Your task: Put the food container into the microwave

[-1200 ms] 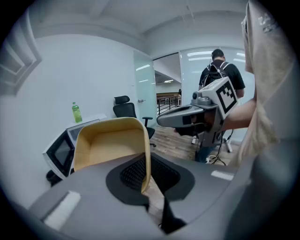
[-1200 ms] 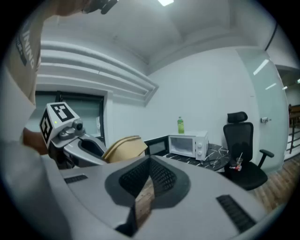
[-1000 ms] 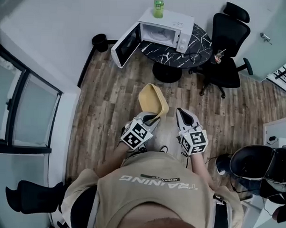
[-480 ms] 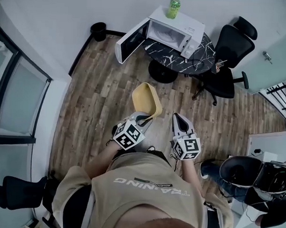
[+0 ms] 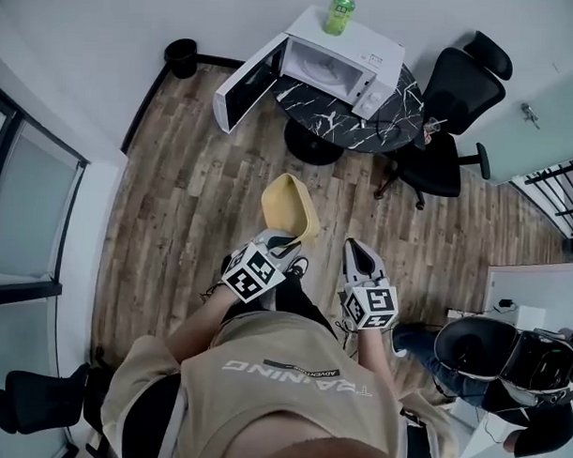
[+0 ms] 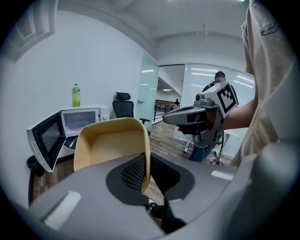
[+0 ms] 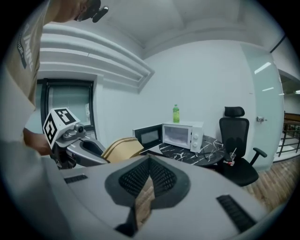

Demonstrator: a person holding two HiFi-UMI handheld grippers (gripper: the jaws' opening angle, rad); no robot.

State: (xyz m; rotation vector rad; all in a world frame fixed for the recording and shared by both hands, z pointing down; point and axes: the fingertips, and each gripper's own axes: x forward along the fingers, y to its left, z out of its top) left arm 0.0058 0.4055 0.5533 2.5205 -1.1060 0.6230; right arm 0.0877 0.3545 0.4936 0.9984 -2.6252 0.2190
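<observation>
A yellow food container [image 5: 289, 207] is held tilted on its edge in front of me; my left gripper [image 5: 284, 244] is shut on its rim [image 6: 146, 159]. In the left gripper view the container [image 6: 110, 143] fills the centre and is empty inside. My right gripper [image 5: 354, 257] is shut with nothing between its jaws, held to the right of the container. The white microwave [image 5: 341, 58] stands on a round dark marble table [image 5: 366, 109] far ahead, its door [image 5: 243, 85] swung wide open to the left. It also shows in the right gripper view, microwave [image 7: 182, 135].
A green bottle [image 5: 339, 11] stands on top of the microwave. A black office chair [image 5: 450, 116] is right of the table. A black bin [image 5: 180, 56] sits by the wall. A seated person [image 5: 488, 357] is at the lower right. Glass windows [image 5: 24, 214] line the left.
I have walked slightly closer to the table; the microwave sits a little lower and more central in the head view. The container stays in the left gripper, both grippers keep their pose.
</observation>
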